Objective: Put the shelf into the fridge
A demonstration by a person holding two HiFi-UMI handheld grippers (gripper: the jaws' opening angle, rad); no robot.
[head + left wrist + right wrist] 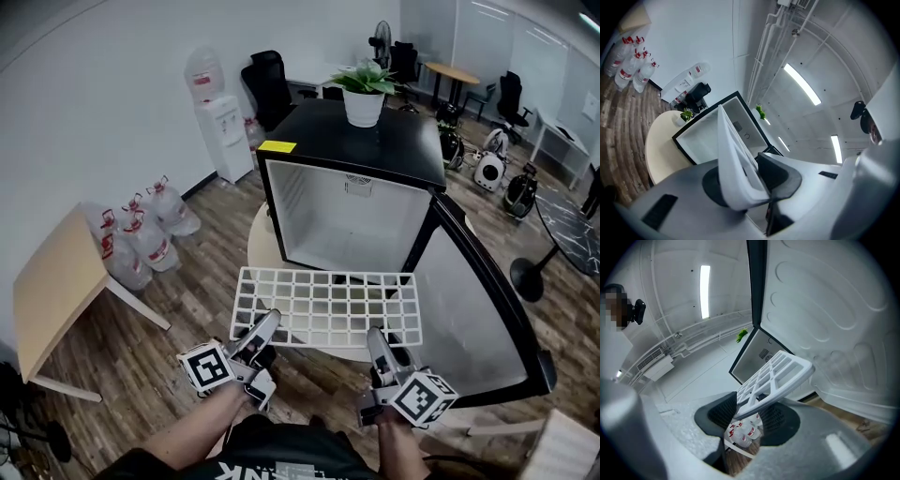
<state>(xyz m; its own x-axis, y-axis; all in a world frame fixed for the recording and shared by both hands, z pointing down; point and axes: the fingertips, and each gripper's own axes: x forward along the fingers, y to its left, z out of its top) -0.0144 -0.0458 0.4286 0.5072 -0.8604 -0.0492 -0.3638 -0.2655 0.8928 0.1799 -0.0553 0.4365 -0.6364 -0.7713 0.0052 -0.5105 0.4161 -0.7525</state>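
Wood flooring runs beneath a round table (257, 246) bearing the black fridge (309, 141), its door (473, 300) swung wide. You hold the white shelf (328, 305) flat just in front of the opening, left gripper (269, 323) and right gripper (375, 336) each clamped on its near edge.

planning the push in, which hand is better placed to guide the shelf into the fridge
Probably left. Both grippers clamp the shelf at its near edge, but the left gripper has free room beside it; the right gripper sits close to the open fridge door.
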